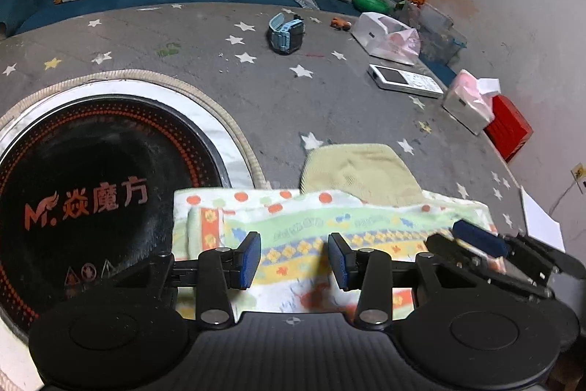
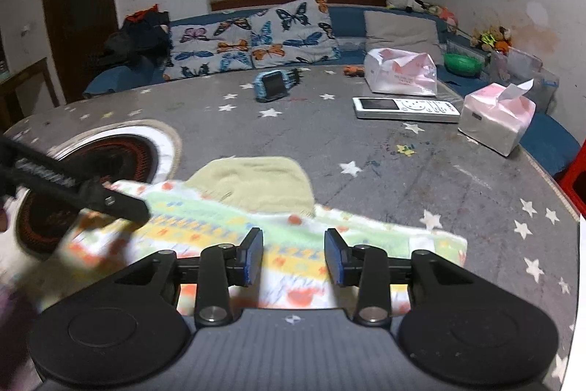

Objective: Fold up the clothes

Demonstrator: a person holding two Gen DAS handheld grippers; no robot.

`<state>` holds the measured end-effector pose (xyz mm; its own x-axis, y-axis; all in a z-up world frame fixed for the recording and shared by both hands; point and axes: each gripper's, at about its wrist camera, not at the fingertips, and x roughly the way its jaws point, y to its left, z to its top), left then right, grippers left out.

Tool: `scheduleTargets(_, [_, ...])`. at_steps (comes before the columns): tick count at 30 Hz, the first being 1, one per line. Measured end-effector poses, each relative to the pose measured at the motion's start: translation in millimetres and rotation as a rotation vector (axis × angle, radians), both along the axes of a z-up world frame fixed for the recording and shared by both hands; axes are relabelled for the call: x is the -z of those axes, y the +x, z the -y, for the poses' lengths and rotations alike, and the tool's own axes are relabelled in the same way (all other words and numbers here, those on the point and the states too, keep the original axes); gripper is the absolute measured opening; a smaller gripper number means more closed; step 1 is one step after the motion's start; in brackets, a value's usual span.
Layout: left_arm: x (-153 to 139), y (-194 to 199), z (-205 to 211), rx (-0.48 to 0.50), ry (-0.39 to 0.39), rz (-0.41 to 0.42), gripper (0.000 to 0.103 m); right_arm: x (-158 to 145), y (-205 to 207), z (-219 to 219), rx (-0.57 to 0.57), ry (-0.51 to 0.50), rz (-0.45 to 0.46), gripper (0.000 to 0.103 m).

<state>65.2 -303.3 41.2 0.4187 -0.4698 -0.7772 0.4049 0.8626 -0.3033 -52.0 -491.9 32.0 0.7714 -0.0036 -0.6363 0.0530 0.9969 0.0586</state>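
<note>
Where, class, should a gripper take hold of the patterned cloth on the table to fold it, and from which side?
Probably the patterned cloth is best gripped at its bare right-hand corner. It lies flat on the grey table, clear of the yellow-green cloth. Come in low from the near edge with the open right gripper, which already hovers over the cloth.

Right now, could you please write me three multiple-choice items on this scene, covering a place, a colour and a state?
1. Where does the yellow-green cloth lie?
A. on the sofa
B. at the far edge of the patterned garment
C. on the tissue box

2. What colour are the pads on the left gripper fingers?
A. blue
B. red
C. white

3. How is the right gripper?
A. shut on the garment
B. shut on the phone
C. open above the garment

Answers: 1 B, the garment's edge overlaps it; 2 A, the pads show blue; 3 C, its fingers stand apart with nothing between them.
</note>
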Motion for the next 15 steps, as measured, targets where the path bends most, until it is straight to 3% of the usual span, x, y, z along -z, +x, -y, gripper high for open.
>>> scheduleTargets(15, [2.2, -86.2, -21.0, 0.075, 0.079, 0.111, 0.048, 2.9, -75.4, -37.7, -0.022, -0.060, 0.026, 0.047])
